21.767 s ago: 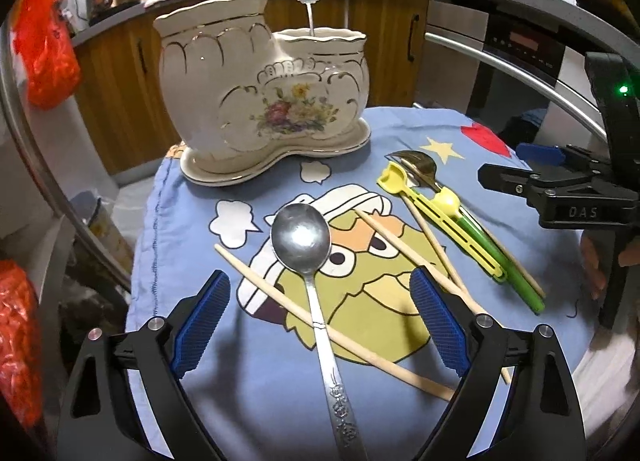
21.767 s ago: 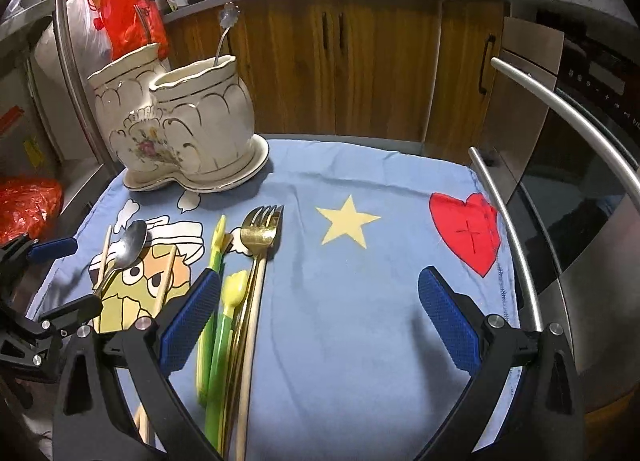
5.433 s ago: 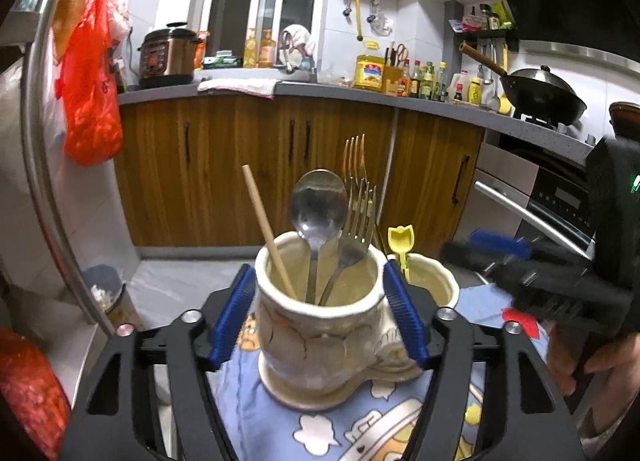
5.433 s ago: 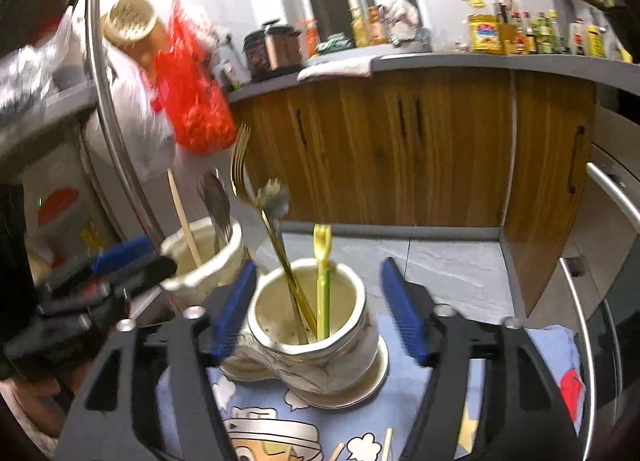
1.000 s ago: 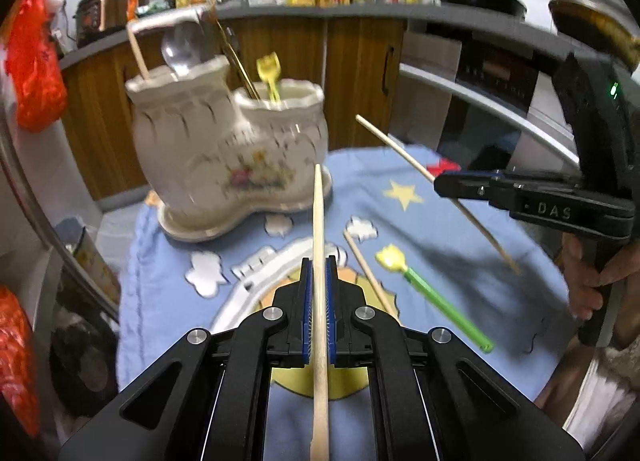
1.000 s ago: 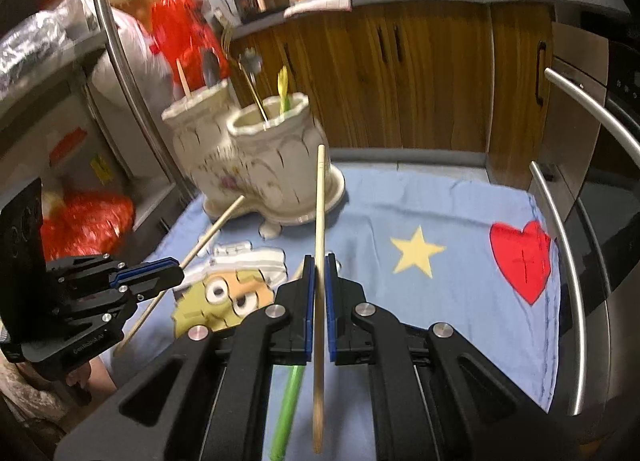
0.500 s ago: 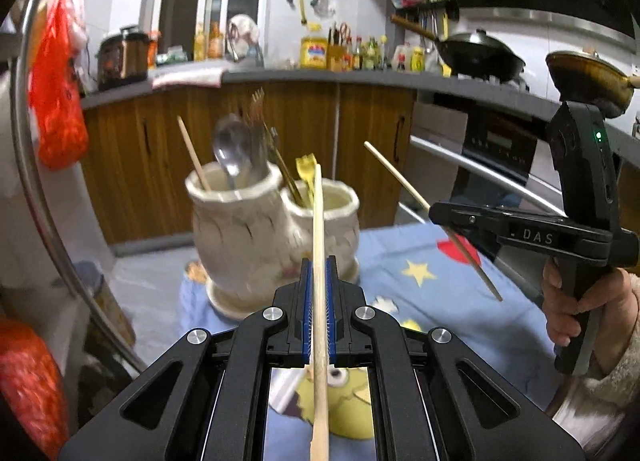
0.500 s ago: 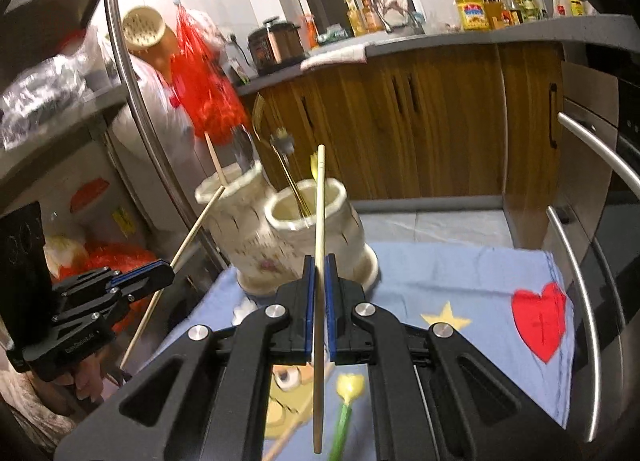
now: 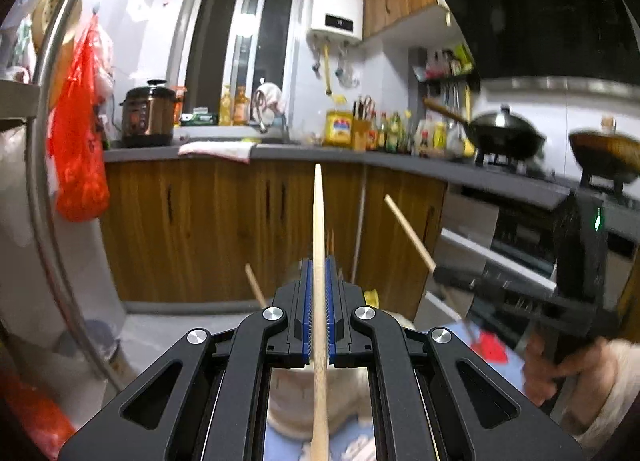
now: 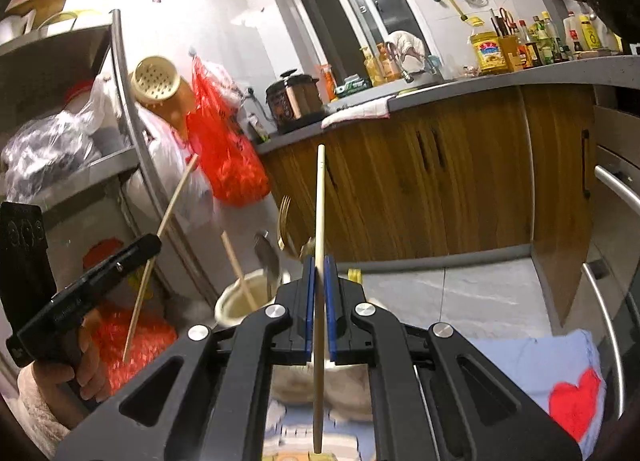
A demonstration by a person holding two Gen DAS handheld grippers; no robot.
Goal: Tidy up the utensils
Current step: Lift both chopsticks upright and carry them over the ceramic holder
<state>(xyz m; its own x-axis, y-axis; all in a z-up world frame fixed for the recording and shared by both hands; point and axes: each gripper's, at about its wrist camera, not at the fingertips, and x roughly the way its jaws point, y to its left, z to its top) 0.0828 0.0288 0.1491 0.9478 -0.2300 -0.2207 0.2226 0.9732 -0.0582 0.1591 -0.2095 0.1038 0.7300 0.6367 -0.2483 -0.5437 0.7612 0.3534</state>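
In the left wrist view, we hold the left claw point(image 9: 319, 293) clamped on a wooden chopstick point(image 9: 319, 245), which runs upright between the blue pads point(image 9: 307, 301). Behind and below it sits the cream ceramic holder point(image 9: 296, 405), largely hidden by the claw. To the right, the right claw point(image 9: 444, 273) grips a second chopstick point(image 9: 408, 233), tilted up to the left.

In the right wrist view, a hand point(image 10: 86, 365) carries the left claw at far left. The holder's left compartment point(image 10: 236, 301) contains a chopstick, spoon and fork. The holder rests on the blue cloth point(image 10: 532, 357) covering the worktop.
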